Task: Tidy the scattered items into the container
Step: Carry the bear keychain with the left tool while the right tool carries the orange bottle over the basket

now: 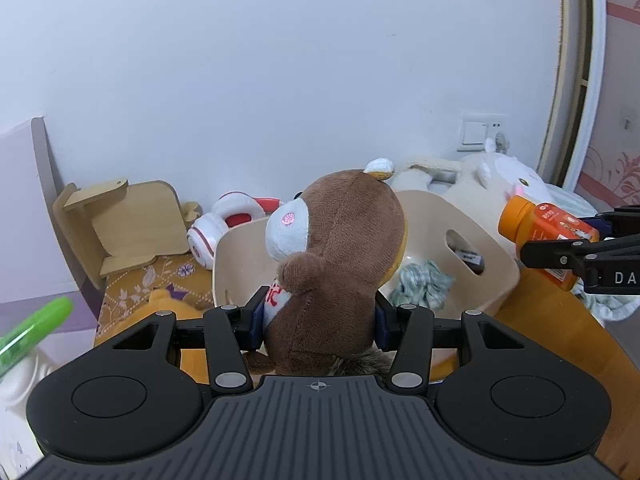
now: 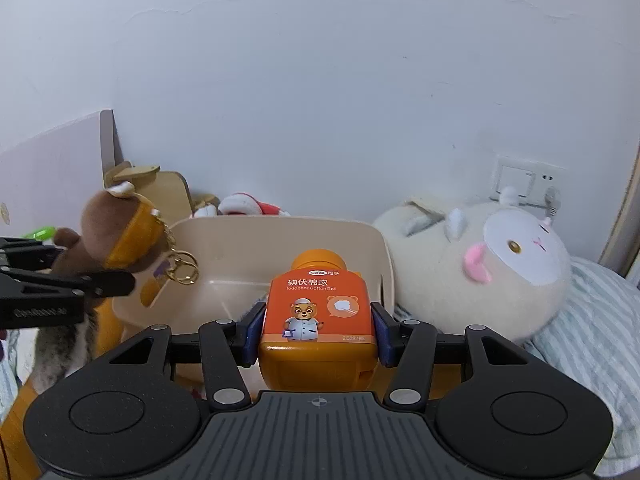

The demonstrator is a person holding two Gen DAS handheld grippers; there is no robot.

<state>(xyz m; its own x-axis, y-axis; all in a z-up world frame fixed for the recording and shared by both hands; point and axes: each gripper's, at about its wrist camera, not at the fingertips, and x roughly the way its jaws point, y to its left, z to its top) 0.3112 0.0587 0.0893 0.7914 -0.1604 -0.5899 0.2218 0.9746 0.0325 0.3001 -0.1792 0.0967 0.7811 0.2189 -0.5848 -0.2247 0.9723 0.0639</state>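
My left gripper (image 1: 320, 314) is shut on a brown plush toy (image 1: 340, 256) with a white face, held upright in front of the beige bin (image 1: 496, 276). The same brown plush toy (image 2: 120, 236), with a gold key ring, hangs at the left of the right wrist view in the left gripper (image 2: 116, 282). My right gripper (image 2: 318, 334) is shut on an orange bottle (image 2: 318, 320) of cotton balls, held before the beige bin (image 2: 280, 236). In the left wrist view the orange bottle (image 1: 548, 236) hangs at the bin's right rim in the right gripper (image 1: 524, 240). A crumpled green-and-white cloth (image 1: 424, 286) lies inside the bin.
A large white plush animal (image 2: 500, 264) lies right of the bin on a striped pillow (image 2: 592, 328). White-and-red headphones (image 1: 224, 228) and a wooden stand (image 1: 124, 224) sit behind the bin at the left, against the wall. A green object (image 1: 36, 328) shows at the far left.
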